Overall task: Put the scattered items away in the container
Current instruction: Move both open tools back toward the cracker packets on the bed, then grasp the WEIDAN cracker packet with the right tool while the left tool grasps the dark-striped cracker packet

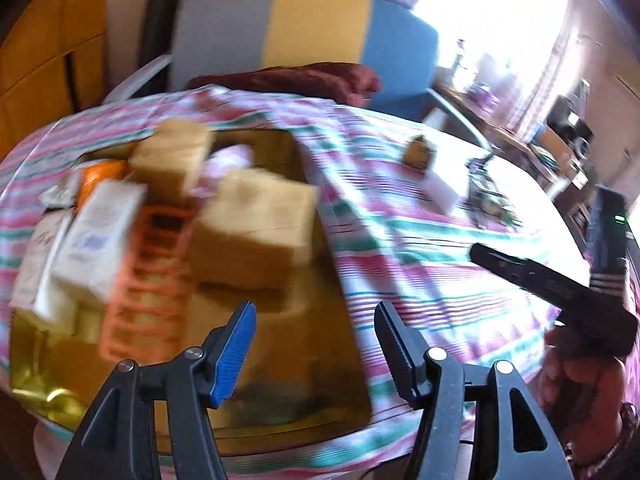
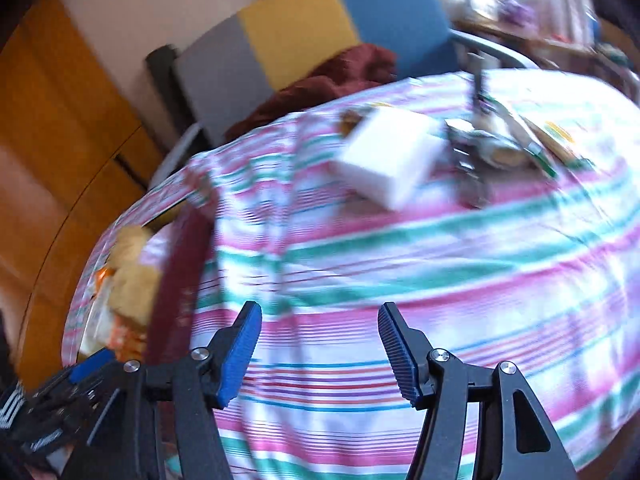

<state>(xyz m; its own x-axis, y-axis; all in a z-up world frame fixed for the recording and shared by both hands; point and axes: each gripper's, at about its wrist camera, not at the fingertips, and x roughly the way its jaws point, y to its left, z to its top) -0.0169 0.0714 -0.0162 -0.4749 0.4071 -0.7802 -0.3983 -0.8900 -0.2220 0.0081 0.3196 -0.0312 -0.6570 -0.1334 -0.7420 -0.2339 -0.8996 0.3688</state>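
The gold container [image 1: 320, 392], a shallow tin with a dark red outer wall, sits at the left edge of the table, and it already carries most of the haul: 2 tan sponge-like blocks [image 1: 256, 232], a white carton [image 1: 100, 236], an orange grid piece [image 1: 152, 272] and an orange packet [image 1: 100, 176], piled toward its far and left side. That leaves the near right part of its floor bare, which I judge the sensible spot for whatever comes next.

My left claw [image 1: 316, 344] hangs above that bare floor, jaws spread wide and gripping nothing. It is placed, I reckon, to receive or steady rather than fetch.

My right claw [image 2: 320, 348] is likewise spread and empty, held over the striped tablecloth [image 2: 400, 280] near the table's front edge and aimed at the far side. There the leftovers lie: a white box [image 2: 388, 160] well apart from the container, a small brown item [image 2: 352, 118] touching or just behind it, and beside it to the right a blurred clutter of dark metal pieces and flat packets [image 2: 520, 140] that I cannot sort out.

In my view the white box is the likely next pick. It lies tilted on rumpled cloth, so it may slip. Both views are smeared, so the details are uncertain.

A grey, yellow and blue chair [image 1: 280, 28] with a dark red cloth [image 1: 288, 80] on it stands beyond the table's far edge.
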